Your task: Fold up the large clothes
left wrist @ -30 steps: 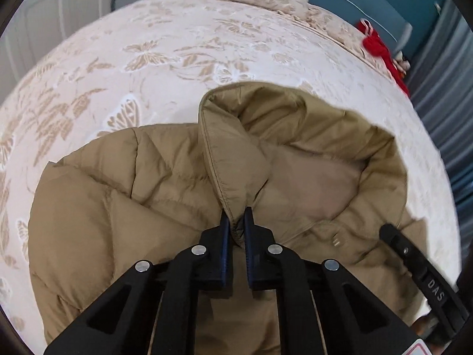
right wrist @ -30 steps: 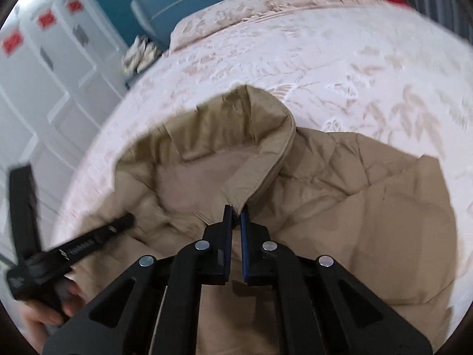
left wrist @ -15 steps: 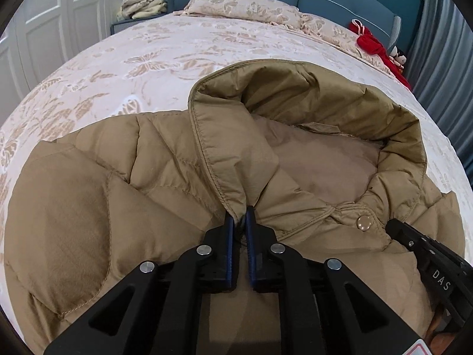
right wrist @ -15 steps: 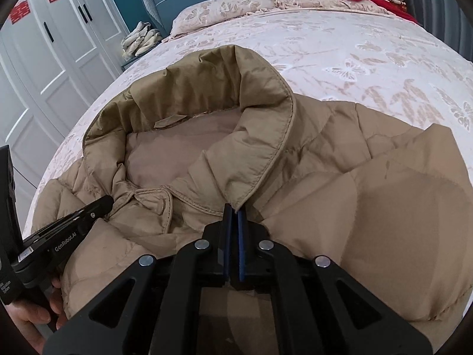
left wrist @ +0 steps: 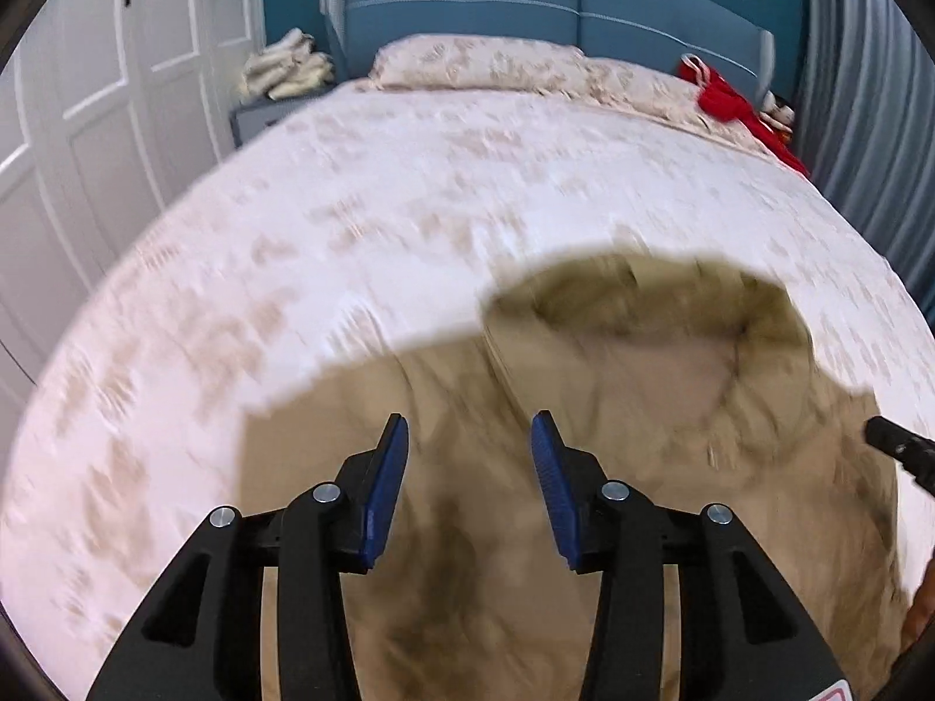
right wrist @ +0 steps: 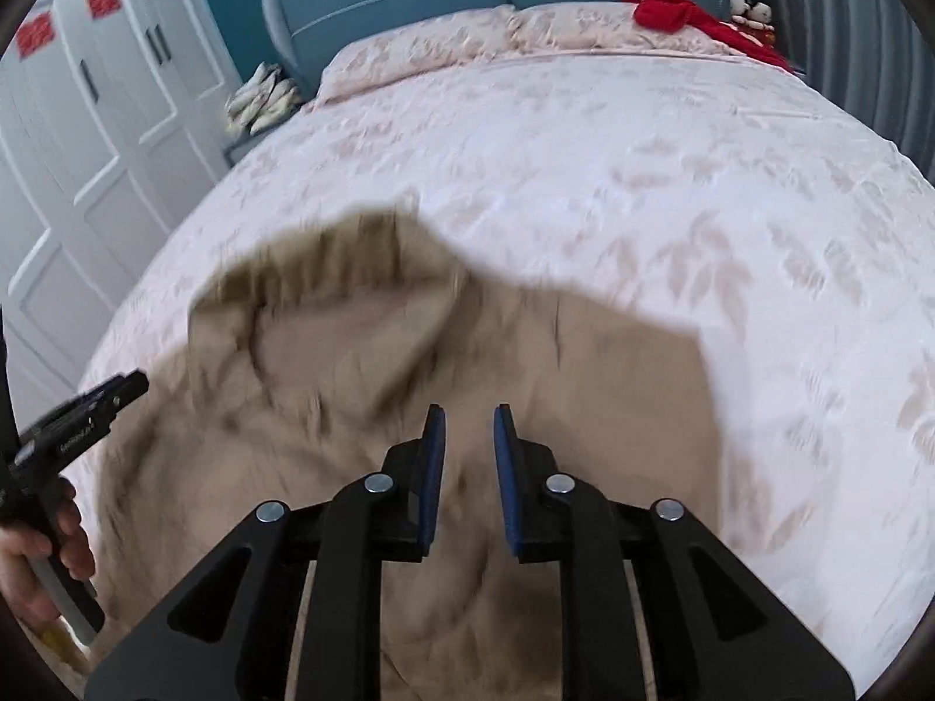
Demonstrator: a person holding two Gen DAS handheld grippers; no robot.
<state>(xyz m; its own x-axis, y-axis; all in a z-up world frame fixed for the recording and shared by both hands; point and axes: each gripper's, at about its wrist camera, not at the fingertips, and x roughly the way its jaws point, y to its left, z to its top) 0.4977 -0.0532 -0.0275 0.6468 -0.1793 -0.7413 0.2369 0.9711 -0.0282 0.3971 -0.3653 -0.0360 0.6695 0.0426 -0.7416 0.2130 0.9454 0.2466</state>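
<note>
A tan padded jacket [left wrist: 613,438] lies on the bed with its collar toward the headboard; it also shows in the right wrist view [right wrist: 584,385]. Both views are blurred by motion. My left gripper [left wrist: 467,438] is open and empty, raised above the jacket's left shoulder. My right gripper [right wrist: 469,417] is open and empty, above the jacket's right shoulder beside the collar [right wrist: 350,292]. The right gripper's tip [left wrist: 900,447] shows at the right edge of the left wrist view. The left gripper [right wrist: 82,420] and the hand holding it show at the left edge of the right wrist view.
The jacket lies on a bed with a pale leaf-patterned cover [left wrist: 409,204]. Pillows [left wrist: 479,61] and a blue headboard [left wrist: 526,11] are at the far end. A red garment [left wrist: 730,102] lies far right. White wardrobe doors [left wrist: 87,117] stand on the left.
Both grippers have let go of the jacket's collar, opened, and pulled up and back. The jacket now lies lower and flatter on the bed.
</note>
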